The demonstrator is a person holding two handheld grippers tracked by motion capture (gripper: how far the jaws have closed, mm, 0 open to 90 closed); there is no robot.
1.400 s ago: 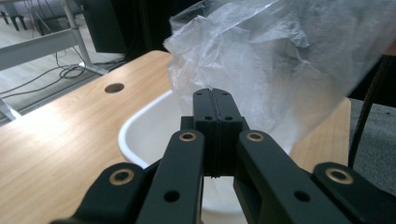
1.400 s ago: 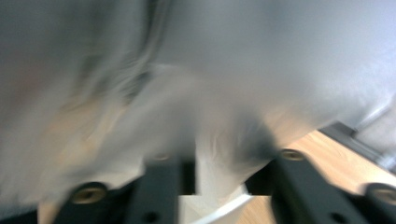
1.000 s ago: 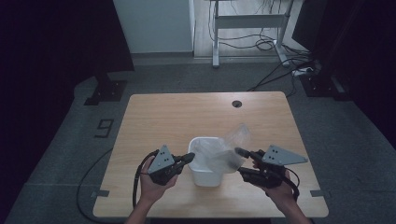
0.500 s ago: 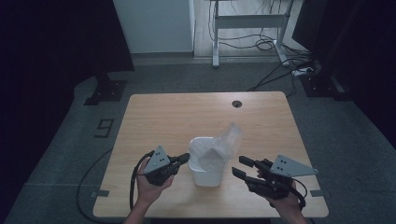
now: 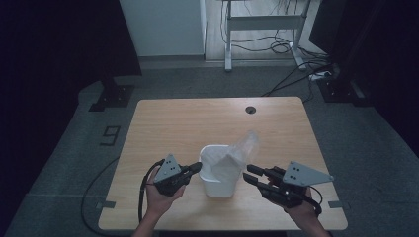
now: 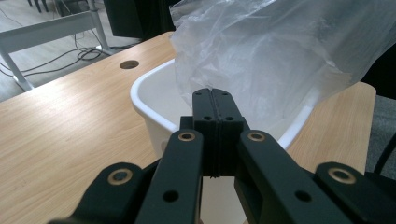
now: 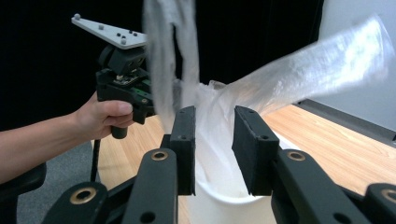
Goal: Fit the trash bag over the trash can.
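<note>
A white plastic bin (image 5: 217, 190) stands near the table's front edge, with a clear plastic bag (image 5: 242, 148) billowing up out of its right side. My left gripper (image 5: 197, 168) is at the bin's left rim (image 6: 149, 88). Its jaws (image 6: 213, 93) are pressed together, and the bag film (image 6: 261, 56) rises straight from their tips. My right gripper (image 5: 246, 174) points at the bin's right wall. Its jaws (image 7: 214, 116) have just been closing but still stand apart, with bag film (image 7: 299, 74) showing in the gap beyond them and nothing pressed.
The wooden table (image 5: 163, 123) has a round cable hole (image 5: 251, 109) at its far side. A hand (image 7: 105, 114) holds the other gripper to the left of the bin (image 7: 219, 198). Desk legs and cables (image 5: 276, 47) lie on the floor beyond.
The right gripper's jaws have narrowed while it stayed by the bin's right side. The bag's loose top has swung up and to the right. The left gripper has kept still.
</note>
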